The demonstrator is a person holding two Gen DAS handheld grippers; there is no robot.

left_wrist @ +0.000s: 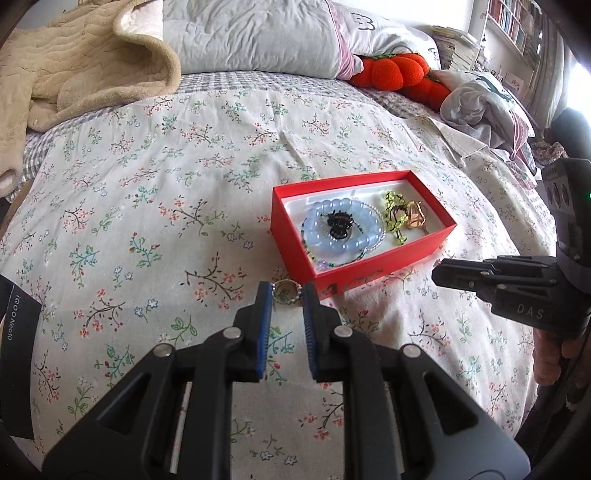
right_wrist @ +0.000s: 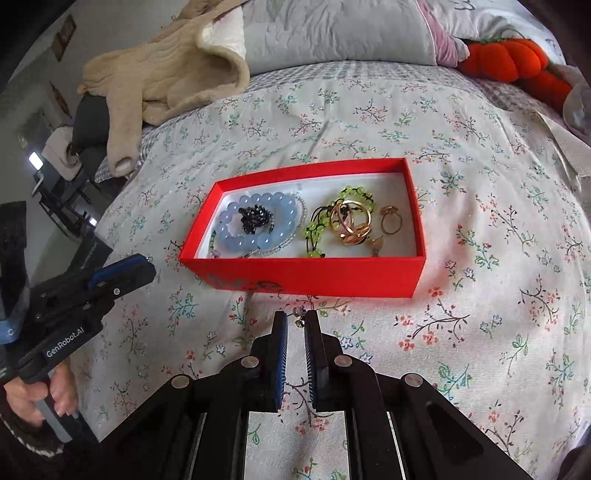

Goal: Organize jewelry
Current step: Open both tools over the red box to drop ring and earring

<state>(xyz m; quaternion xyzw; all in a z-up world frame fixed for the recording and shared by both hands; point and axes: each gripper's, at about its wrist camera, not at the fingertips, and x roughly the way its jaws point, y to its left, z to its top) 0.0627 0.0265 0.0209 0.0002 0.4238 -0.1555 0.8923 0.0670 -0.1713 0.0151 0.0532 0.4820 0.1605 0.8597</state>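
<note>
Soft, bright daylight from the blown-out window [left_wrist: 476,14] at the upper right of the left wrist view lights the bedspread [left_wrist: 147,184] evenly with only faint shadows, both views staying sharp at centre while fisheye curvature bends the edges into dark, vignetted corners.

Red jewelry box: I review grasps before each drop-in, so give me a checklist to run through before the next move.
1. Red jewelry box open, lid off: ok.
2. Free space on its white liner: ok.
3. Ring sits between the left hand-held gripper fingertips: ok.
4. Ring firmly clamped: cannot tell.
5. Small dangling piece at the right hand-held gripper tips: ok; grip firmness cannot tell.
6. Blue bead bracelet and gold rings already inside: ok.
</note>
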